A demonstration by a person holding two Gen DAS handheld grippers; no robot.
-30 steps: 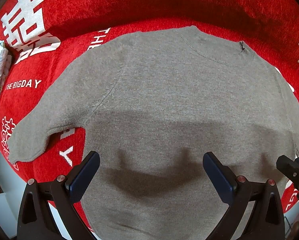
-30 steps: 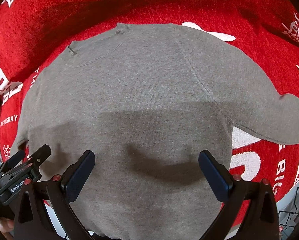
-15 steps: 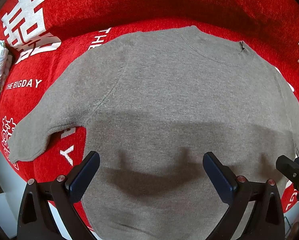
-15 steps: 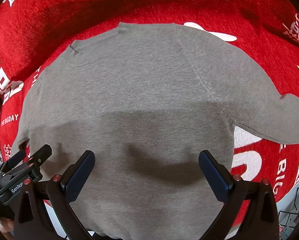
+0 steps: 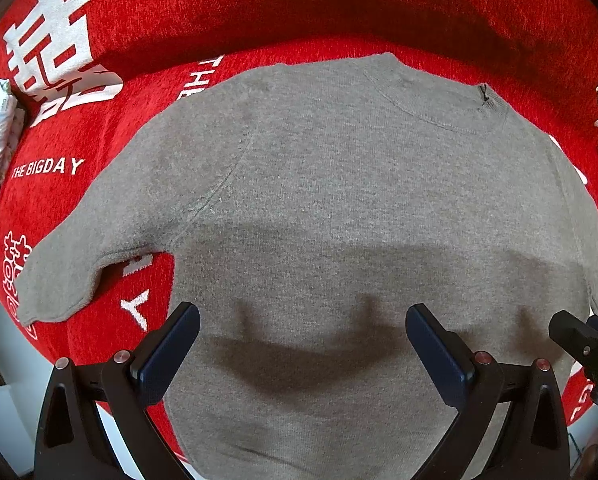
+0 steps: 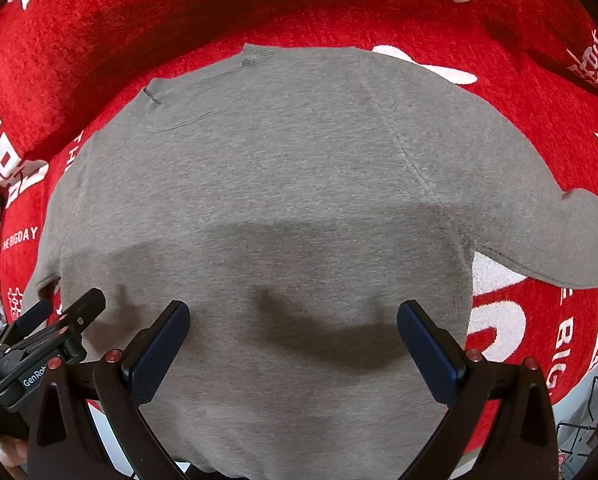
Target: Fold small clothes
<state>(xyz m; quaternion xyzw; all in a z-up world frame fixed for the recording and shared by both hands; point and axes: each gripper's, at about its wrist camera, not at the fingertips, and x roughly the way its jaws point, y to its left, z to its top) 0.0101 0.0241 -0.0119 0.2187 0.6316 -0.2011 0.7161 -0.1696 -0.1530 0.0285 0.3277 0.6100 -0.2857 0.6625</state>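
With both our left tongs (image 5: 303, 344) and right tongs (image 6: 293, 340) spread apart and empty above the hem, the grey sweater (image 5: 339, 208) lies flat on the red blanket (image 5: 259, 12), unfolded, so next we probably grip a sleeve.

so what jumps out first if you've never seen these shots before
A grey sweater lies spread flat, neckline away from the cameras and sleeves out to both sides, filling the middle of both views. Under it is a bright red cover printed with big white characters. Low in each view, the left gripper and right gripper hang open over the sweater's lower part.
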